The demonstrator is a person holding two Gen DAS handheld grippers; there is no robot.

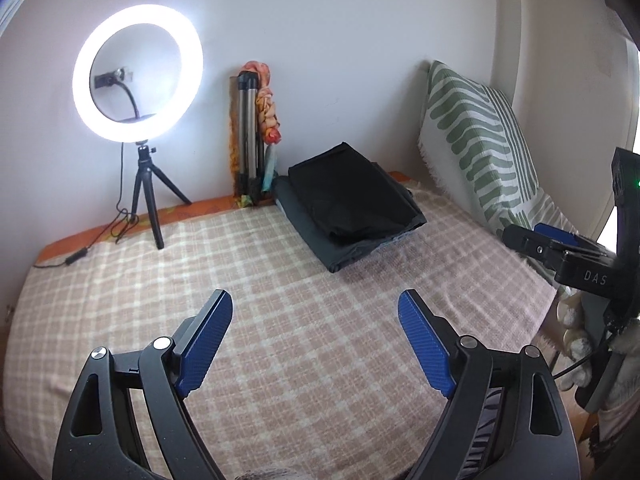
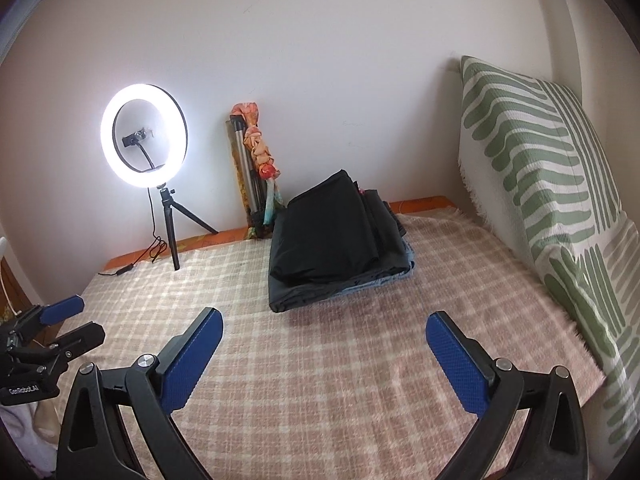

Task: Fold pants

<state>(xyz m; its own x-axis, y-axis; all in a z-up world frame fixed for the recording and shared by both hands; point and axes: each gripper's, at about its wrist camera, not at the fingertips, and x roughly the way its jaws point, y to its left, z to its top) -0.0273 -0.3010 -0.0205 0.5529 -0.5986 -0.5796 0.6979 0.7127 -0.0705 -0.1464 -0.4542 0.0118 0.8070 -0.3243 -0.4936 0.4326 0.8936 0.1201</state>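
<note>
**A:** Bedroom corner, white wall, checked pink blanket (image 1: pixel 280 320) covering the bed. Ring light (image 1: pixel 138 76) on its little tripod is glowing at the back left, a striped green cushion (image 1: pixel 472 140) is leaning on the right. Logging this quick, where are the pants?

**B:** Black pants (image 2: pixel 332 232) are sitting at the far side of the blanket, near the wall, just beside a folded tripod (image 1: pixel 248 132) wrapped in orange cloth. They're lying on top of other folded clothes, a dark grey piece and something blue-ish under it.

**A:** Folded already?

**B:** Looking that way. They're forming a compact rectangle, edges fairly square, a soft bulge along the near fold, no legs trailing out. I'm judging the fold done and the piece stacked; nothing unfolded is showing on the bed.

**A:** Grippers?

**B:** Left gripper (image 1: pixel 316 340) is hanging over bare blanket, jaws spread apart, nothing between the blue pads. Right gripper (image 2: pixel 324 354) is the same, jaws gaping wide and empty. Both are well apart from the stack, neither touching cloth.

**A:** What's left, then?

**B:** Probably nothing on this pair, maybe fetching another garment. Can't tell if one is waiting out of frame.
</note>
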